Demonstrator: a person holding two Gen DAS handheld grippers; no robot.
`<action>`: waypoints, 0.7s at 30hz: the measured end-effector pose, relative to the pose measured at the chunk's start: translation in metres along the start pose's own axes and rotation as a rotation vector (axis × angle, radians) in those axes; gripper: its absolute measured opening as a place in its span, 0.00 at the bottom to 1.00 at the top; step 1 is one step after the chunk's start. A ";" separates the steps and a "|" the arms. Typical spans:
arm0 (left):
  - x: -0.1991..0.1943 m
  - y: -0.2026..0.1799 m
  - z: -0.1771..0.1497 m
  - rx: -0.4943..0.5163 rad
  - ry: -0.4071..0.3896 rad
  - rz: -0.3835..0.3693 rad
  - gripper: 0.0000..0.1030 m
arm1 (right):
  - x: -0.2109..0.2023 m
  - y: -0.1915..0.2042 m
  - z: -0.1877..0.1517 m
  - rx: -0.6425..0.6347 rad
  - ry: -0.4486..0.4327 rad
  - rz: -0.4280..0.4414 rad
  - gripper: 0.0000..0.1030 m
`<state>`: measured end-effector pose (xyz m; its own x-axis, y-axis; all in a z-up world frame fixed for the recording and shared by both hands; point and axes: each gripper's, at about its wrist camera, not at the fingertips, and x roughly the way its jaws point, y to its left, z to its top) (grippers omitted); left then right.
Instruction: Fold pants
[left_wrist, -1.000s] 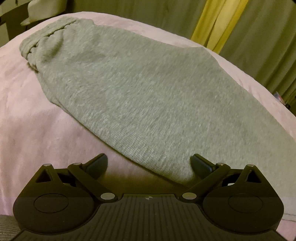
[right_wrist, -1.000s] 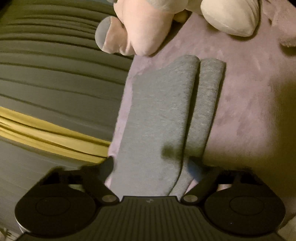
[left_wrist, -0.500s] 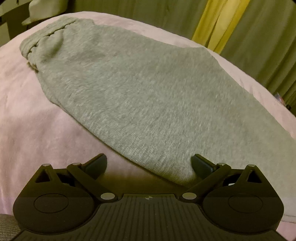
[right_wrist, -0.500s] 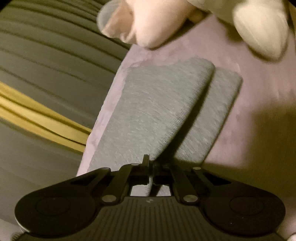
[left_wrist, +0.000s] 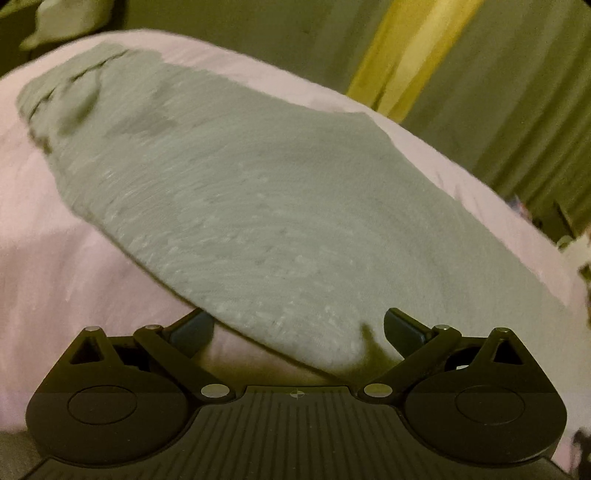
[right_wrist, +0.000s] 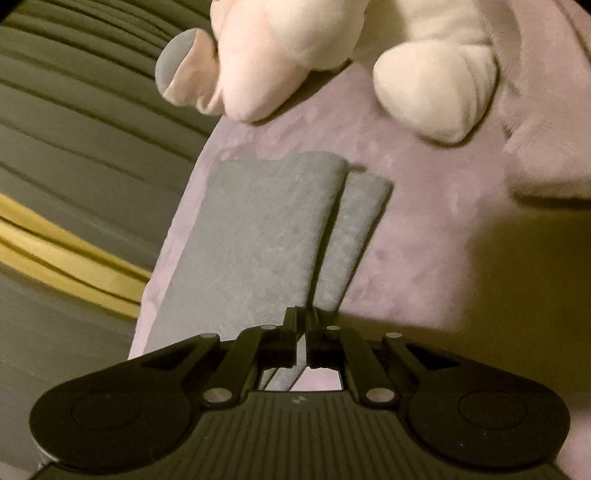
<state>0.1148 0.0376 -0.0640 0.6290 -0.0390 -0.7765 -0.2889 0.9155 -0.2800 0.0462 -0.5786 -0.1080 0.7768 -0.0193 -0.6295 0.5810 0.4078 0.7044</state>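
The grey pants (left_wrist: 280, 206) lie flat on the pink bed (left_wrist: 74, 266), legs side by side. The right gripper (right_wrist: 303, 328) has its jaws clamped on the near leg fabric. The left gripper (left_wrist: 299, 328) has its jaws apart, straddling the near edge. To fold cleanly, I judge the left should pinch that edge, then both should lift evenly.

Grey knit pants (left_wrist: 258, 206), folded lengthwise, legs (right_wrist: 258, 236) side by side, lying on pink bedding, near edge lifted
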 end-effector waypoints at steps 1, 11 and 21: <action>0.001 -0.003 -0.001 0.021 0.006 0.006 0.99 | -0.003 0.001 0.001 -0.005 -0.009 -0.009 0.04; 0.009 -0.006 -0.005 0.064 0.046 0.022 0.99 | -0.008 -0.031 -0.005 0.131 -0.044 0.064 0.15; 0.012 -0.005 -0.007 0.082 0.051 0.030 0.99 | -0.018 -0.018 -0.001 0.071 -0.065 0.070 0.63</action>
<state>0.1185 0.0293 -0.0755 0.5823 -0.0293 -0.8125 -0.2456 0.9463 -0.2102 0.0216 -0.5847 -0.1092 0.8286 -0.0532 -0.5573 0.5390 0.3445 0.7686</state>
